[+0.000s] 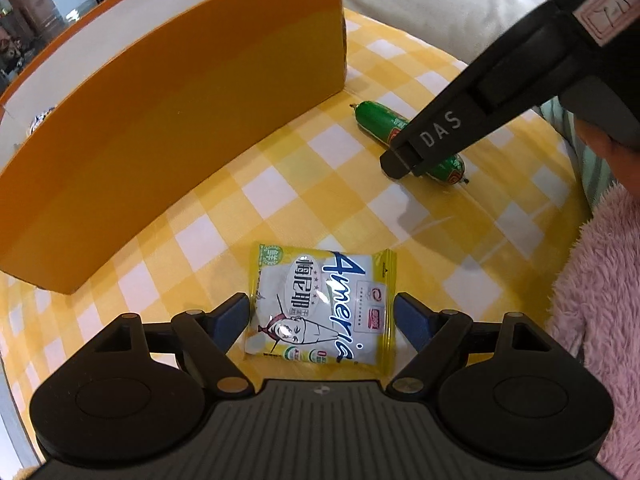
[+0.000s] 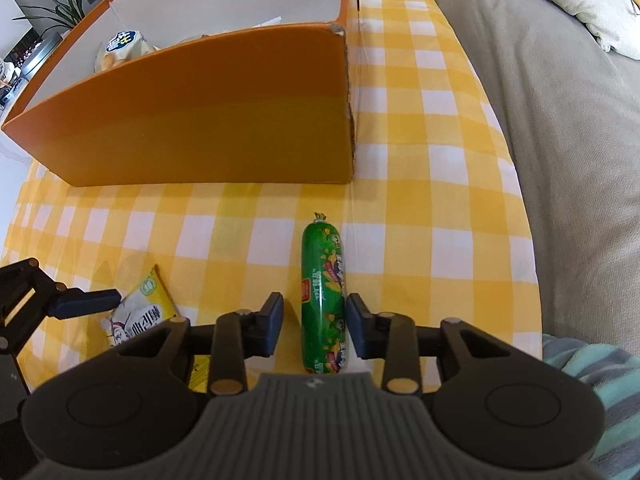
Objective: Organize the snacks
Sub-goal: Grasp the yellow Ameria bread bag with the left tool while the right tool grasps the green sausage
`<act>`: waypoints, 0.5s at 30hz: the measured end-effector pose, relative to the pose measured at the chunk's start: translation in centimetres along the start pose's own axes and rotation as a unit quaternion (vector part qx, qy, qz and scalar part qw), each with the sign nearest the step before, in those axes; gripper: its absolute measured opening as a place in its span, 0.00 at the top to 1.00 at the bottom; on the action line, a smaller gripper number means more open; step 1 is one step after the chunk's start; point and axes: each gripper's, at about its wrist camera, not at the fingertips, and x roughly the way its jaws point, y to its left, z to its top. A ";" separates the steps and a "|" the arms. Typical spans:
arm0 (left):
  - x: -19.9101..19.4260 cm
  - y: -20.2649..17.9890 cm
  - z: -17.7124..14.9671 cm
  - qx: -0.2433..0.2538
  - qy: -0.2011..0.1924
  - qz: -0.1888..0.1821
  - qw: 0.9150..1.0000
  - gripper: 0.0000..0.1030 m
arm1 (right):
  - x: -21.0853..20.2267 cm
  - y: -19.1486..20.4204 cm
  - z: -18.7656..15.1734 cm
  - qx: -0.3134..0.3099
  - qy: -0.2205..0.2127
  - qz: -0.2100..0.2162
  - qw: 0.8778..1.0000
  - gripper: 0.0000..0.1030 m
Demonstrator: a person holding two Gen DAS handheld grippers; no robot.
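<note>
Left wrist view: the orange box [image 1: 172, 120] stands along the left side of the yellow-and-white checked tablecloth [image 1: 304, 184], its long outer wall facing the camera and its white inner wall showing above the rim. A little of a packet shows inside at its far left end. In the near middle of the cloth the yellow and white snack packet [image 1: 320, 308] lies flat between the spread fingers of the left gripper [image 1: 320, 320]; the left pad [image 1: 230, 316] is right at the packet's left edge, the right pad just beside its right edge, and whether either pad touches cannot be told. Further right, toward the far right edge of the cloth, the green sausage [image 1: 400, 136] lies flat, with the black fingers of the right gripper [image 1: 404, 160] down over its middle. A pink fleecy sleeve [image 1: 600, 300] fills the right edge.

Right wrist view: the left gripper's [image 2: 86, 304] blue pad reaches in from the left edge to the snack packet [image 2: 140, 312], near the front left of the cloth [image 2: 420, 200]. The orange box [image 2: 208, 120] stands behind, holding a pale snack bag [image 2: 124, 48] at its left end. In the middle the green sausage [image 2: 324, 300] lies lengthwise, pointing at the box's right corner. The right gripper [image 2: 315, 324] is open around it, the left pad a little off and the right pad just at its side. A grey sofa [image 2: 560, 120] lies beyond the cloth's right edge.
</note>
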 end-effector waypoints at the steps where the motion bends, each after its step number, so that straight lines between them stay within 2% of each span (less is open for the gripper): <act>1: 0.0 0.0 0.1 -0.002 0.000 -0.001 1.000 0.07 | 0.1 0.0 0.0 0.000 0.000 0.000 1.000 0.68; 4: -0.2 0.5 -0.1 -0.018 0.005 -0.011 1.000 0.09 | 0.2 -0.1 0.2 0.001 0.000 0.001 1.000 0.68; 7: -0.2 1.2 -0.2 -0.043 0.004 -0.026 0.999 0.16 | 0.4 -0.1 0.3 0.001 0.000 0.001 1.000 0.68; 8: -0.2 1.1 -0.2 -0.043 0.004 -0.025 0.999 0.17 | 0.4 -0.1 0.3 0.001 0.000 0.000 1.000 0.69; 11: -0.6 1.1 -0.3 -0.047 -0.001 -0.017 0.999 0.29 | 0.4 -0.3 0.3 0.003 0.000 -0.008 1.000 0.80; 13: -0.8 1.5 -0.4 -0.058 -0.004 -0.017 0.998 0.36 | 0.4 -0.5 0.2 0.007 0.000 -0.006 1.000 0.81; 15: -0.9 1.7 -0.3 -0.067 -0.007 -0.016 0.998 0.37 | 0.3 -0.5 0.2 0.009 0.000 -0.005 1.000 0.81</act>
